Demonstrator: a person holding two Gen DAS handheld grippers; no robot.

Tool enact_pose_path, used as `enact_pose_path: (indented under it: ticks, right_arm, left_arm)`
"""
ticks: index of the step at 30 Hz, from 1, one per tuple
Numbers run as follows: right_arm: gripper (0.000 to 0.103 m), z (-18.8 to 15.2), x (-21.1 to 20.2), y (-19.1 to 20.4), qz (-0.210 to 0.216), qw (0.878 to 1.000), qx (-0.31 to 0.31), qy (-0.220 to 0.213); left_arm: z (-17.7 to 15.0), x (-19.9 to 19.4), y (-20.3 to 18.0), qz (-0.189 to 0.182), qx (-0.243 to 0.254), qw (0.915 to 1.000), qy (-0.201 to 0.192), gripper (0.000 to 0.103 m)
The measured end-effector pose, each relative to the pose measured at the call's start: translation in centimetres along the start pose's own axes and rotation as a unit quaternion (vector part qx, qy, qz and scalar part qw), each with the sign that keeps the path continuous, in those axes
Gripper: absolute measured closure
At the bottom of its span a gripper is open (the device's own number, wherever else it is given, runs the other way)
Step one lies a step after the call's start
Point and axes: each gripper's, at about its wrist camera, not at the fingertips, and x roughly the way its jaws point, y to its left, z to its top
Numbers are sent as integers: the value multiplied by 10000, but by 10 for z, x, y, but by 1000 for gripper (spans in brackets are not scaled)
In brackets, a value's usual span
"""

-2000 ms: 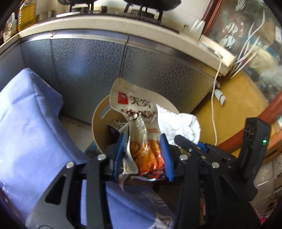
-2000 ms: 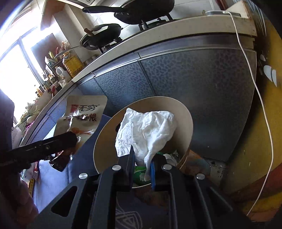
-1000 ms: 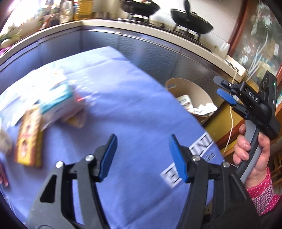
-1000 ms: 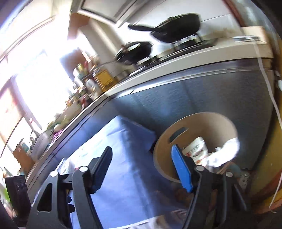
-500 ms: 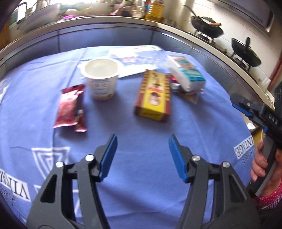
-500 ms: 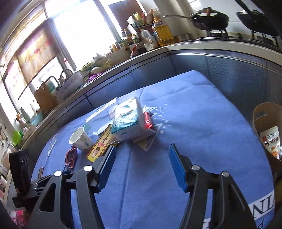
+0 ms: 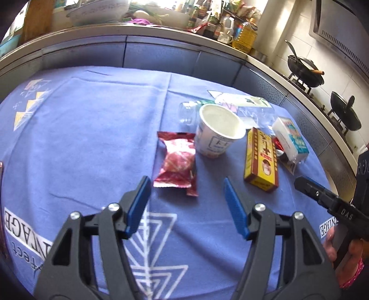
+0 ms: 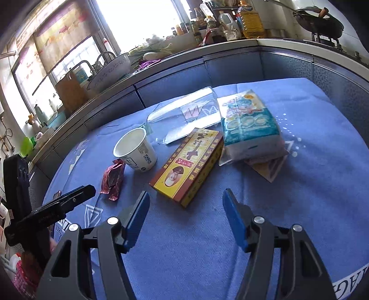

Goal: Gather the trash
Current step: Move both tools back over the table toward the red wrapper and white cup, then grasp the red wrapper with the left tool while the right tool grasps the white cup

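Trash lies on the blue tablecloth (image 7: pixel 92 129). A red snack wrapper (image 7: pixel 178 161) lies just beyond my left gripper (image 7: pixel 186 184). The left jaws are opening, with nothing between them. Behind the wrapper stand a white paper cup (image 7: pixel 218 132), a yellow-red box (image 7: pixel 261 161), a tissue pack (image 7: pixel 290 138) and a clear bottle (image 7: pixel 230 108) on its side. My right gripper (image 8: pixel 186 196) hovers just short of the box (image 8: pixel 189 166), its jaws also opening and empty. The cup (image 8: pixel 136 150), wrapper (image 8: pixel 113 176) and tissue pack (image 8: pixel 249 124) lie around it.
A kitchen counter (image 7: pixel 161 32) curves behind the table with oil bottles (image 8: pixel 251 20), a large bowl (image 8: pixel 110 71) and woks (image 7: pixel 304 71) on a stove. A flat packet (image 8: pixel 269 166) sticks out under the tissue pack. A hand (image 7: pixel 341 244) holds the right gripper.
Two seconds ago the left gripper held a snack bag and the right a white paper over the bin. Both let go and swung left over the table, jaws empty and wide.
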Motion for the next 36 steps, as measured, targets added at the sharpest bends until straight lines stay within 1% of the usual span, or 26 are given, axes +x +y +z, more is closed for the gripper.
enact_pose_path:
  ticks: [3, 8, 11, 14, 16, 17, 18, 19, 20, 23, 24, 25, 27, 30, 32, 36]
  right_arm:
    - [38, 13, 9, 11, 114, 9999, 26, -12]
    - [38, 33, 25, 47, 231, 9984, -523, 4]
    - [35, 41, 42, 65, 207, 9962, -847, 56]
    - [32, 47, 62, 81, 245, 9934, -1106, 184]
    - [30, 50, 75, 90, 188, 9910, -1297, 258]
    - [29, 51, 82, 94, 146, 9901, -1367, 295]
    - [29, 52, 88, 96, 113, 9893, -1416, 319]
    - [29, 53, 93, 98, 61, 9888, -1455, 328]
    - [29, 54, 98, 99, -13, 9884, -1482, 322]
    - [31, 54, 106, 100, -50, 9877, -1539, 277]
    - [40, 53, 106, 101, -24, 9869, -1590, 259]
    - [41, 52, 105, 102, -46, 9865, -1621, 249]
    - [42, 47, 95, 101, 97, 9873, -1571, 219]
    - [42, 37, 67, 97, 221, 9883, -1506, 39]
    - [42, 28, 46, 88, 328, 9898, -1386, -69]
    - [42, 11, 3, 59, 363, 9939, -1002, -299]
  left_arm:
    - [5, 7, 5, 78, -14, 10000, 4, 40]
    - [10, 35, 3, 127, 154, 9996, 195, 39]
    - [10, 48, 0, 182, 250, 9992, 259, 39]
    - [11, 53, -1, 217, 259, 9992, 201, 39]
    - [12, 54, 0, 208, 241, 9993, 173, 39]
    - [12, 53, 1, 189, 227, 9994, 152, 41]
    - [12, 53, 3, 215, 227, 9994, 129, 51]
    - [12, 52, 5, 299, 249, 9992, 107, 58]
    - [12, 51, 7, 361, 266, 9989, 99, 68]
    - [11, 46, 18, 231, 116, 9996, 110, 72]
    - [10, 44, 20, 201, 76, 9997, 122, 73]
    - [9, 40, 22, 155, 37, 9998, 123, 73]
    - [7, 30, 23, 61, -5, 10000, 75, 73]
    - [2, 13, 19, -65, 17, 10000, -5, 73]
    - [-2, 5, 12, -171, 32, 9998, -13, 73]
    - [-10, -5, -14, -463, 234, 9986, 67, 73]
